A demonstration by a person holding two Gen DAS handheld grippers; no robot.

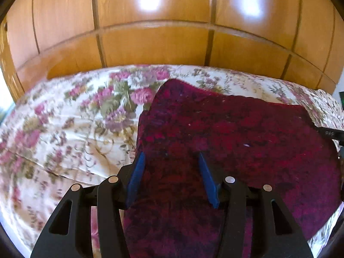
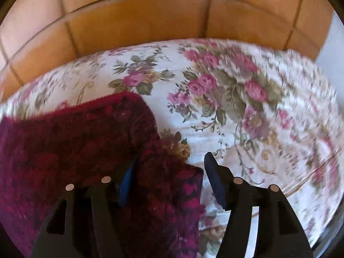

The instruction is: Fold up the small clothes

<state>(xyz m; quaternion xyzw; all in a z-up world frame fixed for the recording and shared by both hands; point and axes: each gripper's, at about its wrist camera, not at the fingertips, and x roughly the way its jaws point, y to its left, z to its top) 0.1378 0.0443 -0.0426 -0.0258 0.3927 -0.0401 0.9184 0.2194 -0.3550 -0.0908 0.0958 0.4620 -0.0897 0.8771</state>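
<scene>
Floral bedspread [image 1: 64, 129] bears maroon garment [image 1: 236, 133].

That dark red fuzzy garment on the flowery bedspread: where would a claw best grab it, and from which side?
Best guess: the near right corner of the dark red garment, where it bunches into a raised lump. Elsewhere it lies flat on the bedspread. Come from above and the right, over bare bedspread, with the right claw already open around that lump.
</scene>
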